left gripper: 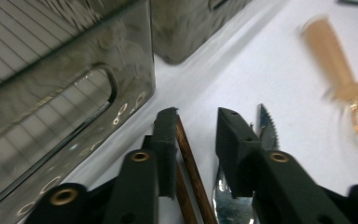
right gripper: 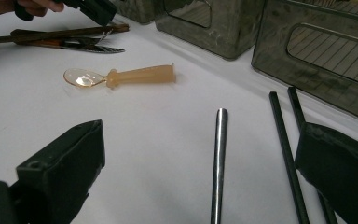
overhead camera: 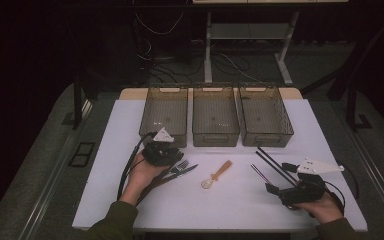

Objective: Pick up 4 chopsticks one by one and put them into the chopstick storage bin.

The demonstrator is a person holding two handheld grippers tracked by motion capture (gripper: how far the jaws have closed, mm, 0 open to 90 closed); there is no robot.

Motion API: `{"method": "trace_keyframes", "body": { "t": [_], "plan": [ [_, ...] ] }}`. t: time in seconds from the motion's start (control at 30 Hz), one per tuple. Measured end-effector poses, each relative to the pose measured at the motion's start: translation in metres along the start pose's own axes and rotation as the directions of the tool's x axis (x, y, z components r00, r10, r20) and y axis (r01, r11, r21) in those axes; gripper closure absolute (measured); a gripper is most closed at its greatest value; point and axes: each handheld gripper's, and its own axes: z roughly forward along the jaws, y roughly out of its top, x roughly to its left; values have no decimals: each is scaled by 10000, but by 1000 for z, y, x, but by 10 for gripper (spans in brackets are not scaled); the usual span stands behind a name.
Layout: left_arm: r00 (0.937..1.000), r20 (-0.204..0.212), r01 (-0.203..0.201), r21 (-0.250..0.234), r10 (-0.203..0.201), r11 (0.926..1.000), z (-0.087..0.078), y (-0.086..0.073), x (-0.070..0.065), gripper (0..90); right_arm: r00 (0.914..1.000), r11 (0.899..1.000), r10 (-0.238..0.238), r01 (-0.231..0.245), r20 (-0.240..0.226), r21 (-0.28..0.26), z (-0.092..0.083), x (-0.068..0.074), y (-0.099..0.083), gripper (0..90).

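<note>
The left gripper (left gripper: 193, 123) is parked over the cutlery pile on the white counter (overhead camera: 230, 200), fingers slightly spread around a brown wooden chopstick (left gripper: 191, 168), not pinched yet. The serrated steel knife (left gripper: 266, 128) could easily get snagged too. The right gripper (right gripper: 200, 154) is held wide open over black chopsticks (right gripper: 284, 140).

Amber translucent spoon (overhead camera: 216, 175), brown wooden chopstick (left gripper: 191, 165) between black hand-held gripper (left gripper: 196, 128) jaws, smoky grey bins (overhead camera: 215, 117), white tabletop (overhead camera: 220, 200).
</note>
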Motion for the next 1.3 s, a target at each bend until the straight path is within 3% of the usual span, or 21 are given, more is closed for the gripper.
{"method": "trace_keyframes", "body": {
  "t": [0.37, 0.5, 0.63, 0.93, 1.3],
  "plan": [
    [9992, -105, 392, -440, -397, 9983, -31, -14, -6, 470, 10000, 10000, -17, 17, 19, 0, 0, 0, 0, 18],
    [9973, -202, 684, -825, -703, 9942, -45, -21, -7, 437, 10000, 10000, -10, 10, 32, -1, 0, 0, 0, 18],
    [9962, -316, 782, -847, -812, 9933, -58, -34, -8, 423, 10000, 10000, -38, 37, 33, 26, 0, 0, 0, 18],
    [9936, -389, 1032, -735, -1063, 9919, -76, -64, -15, 496, 10000, 10000, -46, 46, 56, 38, 0, 0, 0, 18],
    [9961, -457, 743, -171, -750, 9971, -77, -75, -28, 669, 10000, 10000, -29, 28, 71, 23, -1, 0, -1, 18]
  ]
}}
